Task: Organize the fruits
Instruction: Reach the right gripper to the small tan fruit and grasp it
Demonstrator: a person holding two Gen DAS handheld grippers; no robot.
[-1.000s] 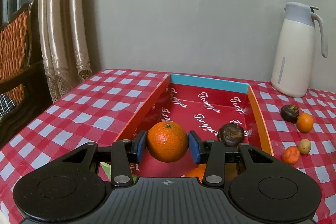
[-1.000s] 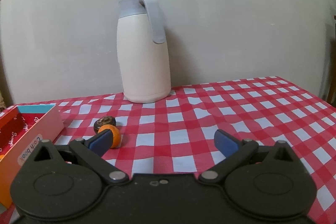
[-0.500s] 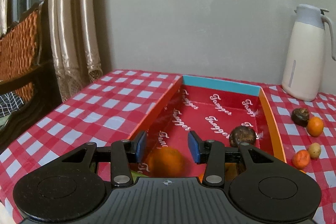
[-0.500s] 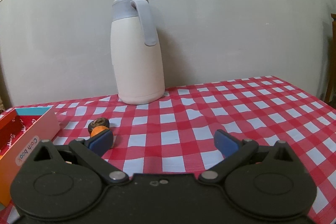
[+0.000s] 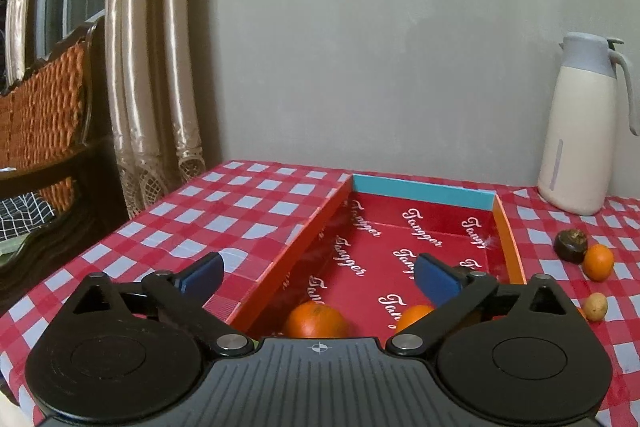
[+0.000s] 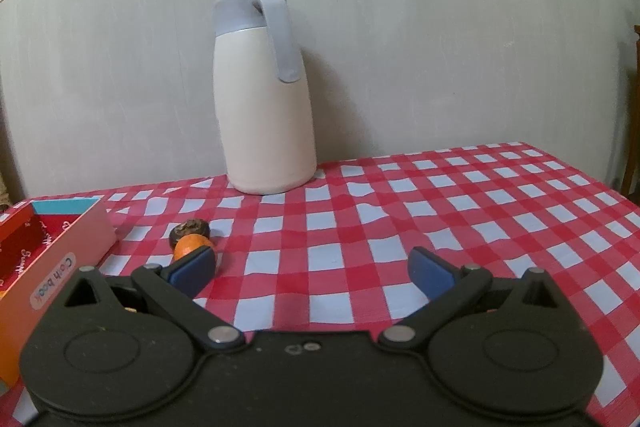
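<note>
The left gripper (image 5: pixel 318 277) is hanging over the near end of the red box (image 5: pixel 508 239), its jaws having just been opening and now standing wide with nothing between them. Just below it the large orange (image 5: pixel 316 319) is lying on the box floor by the near left wall, and a second orange (image 5: pixel 414 315) is showing partly behind the right finger. Both are looking firm, round and fairly light, with a dimpled skin that should give the pads purchase; being round, they are likely to roll when let go, so a hold across the widest part is looking best. The rest of the box floor in view is bare. The right gripper (image 6: pixel 312 269) is waiting over the checked tablecloth (image 6: pixel 440 211), its blue pads spread wide and empty. On the cloth to the right of the box a small tan fruit (image 5: pixel 595 306) is lying, and beyond it a small orange (image 5: pixel 598 262) is touching a dark brown fruit (image 5: pixel 571 246); these still need boxing, and being small may slip from a broad grip. Farthest back, a cream jug (image 6: pixel 264 107) is standing by the wall.
</note>
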